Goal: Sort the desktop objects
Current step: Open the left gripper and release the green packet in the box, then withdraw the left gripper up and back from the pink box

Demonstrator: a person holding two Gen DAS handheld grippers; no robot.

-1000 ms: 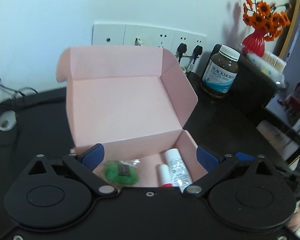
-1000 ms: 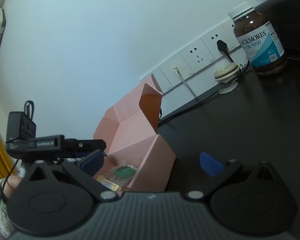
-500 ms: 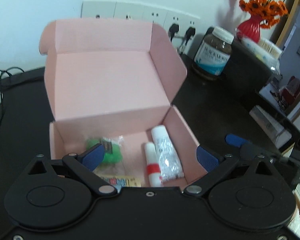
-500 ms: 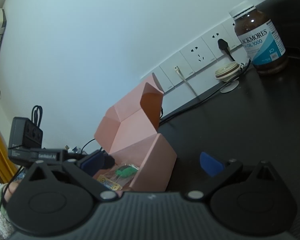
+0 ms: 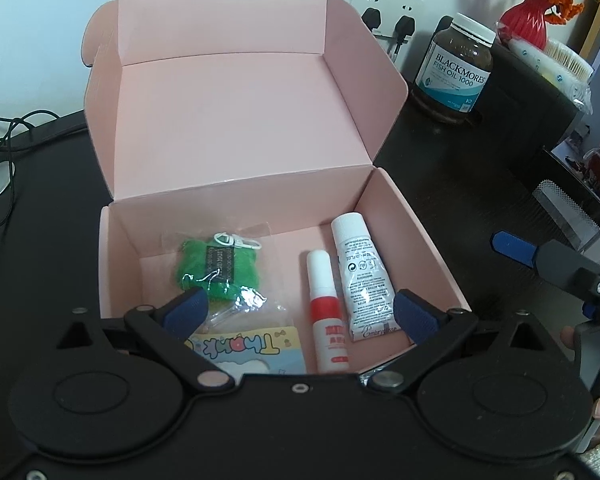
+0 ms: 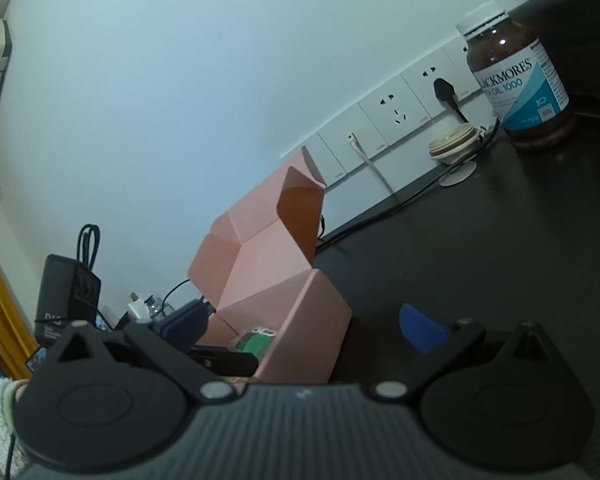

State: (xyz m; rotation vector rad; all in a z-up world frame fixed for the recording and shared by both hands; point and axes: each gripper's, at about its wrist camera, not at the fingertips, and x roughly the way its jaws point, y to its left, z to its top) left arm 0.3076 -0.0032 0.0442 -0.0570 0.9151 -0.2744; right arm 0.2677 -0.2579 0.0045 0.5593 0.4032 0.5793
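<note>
Four things lie inside the pink box (image 5: 236,120), which stands open on the dark desk (image 5: 452,160) with its lid upright against the wall side. The largest of them is a clear bag with a green fluffy charm (image 5: 216,270), on the left part of the box floor. Under its near edge there is a card (image 5: 252,350) with coloured letters, partly hidden by the gripper body. To the right lies a white tube (image 5: 362,276), just beside the right wall of the box, and between the tube and the bag lies a smaller red-and-white stick (image 5: 326,312).

The left gripper (image 5: 302,312) hovers over the near edge of the box; its blue fingers are wide apart and hold nothing. The right gripper (image 6: 306,324) is low beside the box on its right, also spread wide and empty, with one finger before the box wall and the other over bare desk.

A brown fish oil bottle (image 5: 454,68) stands behind, near the wall sockets (image 6: 396,114), well apart from the box.
</note>
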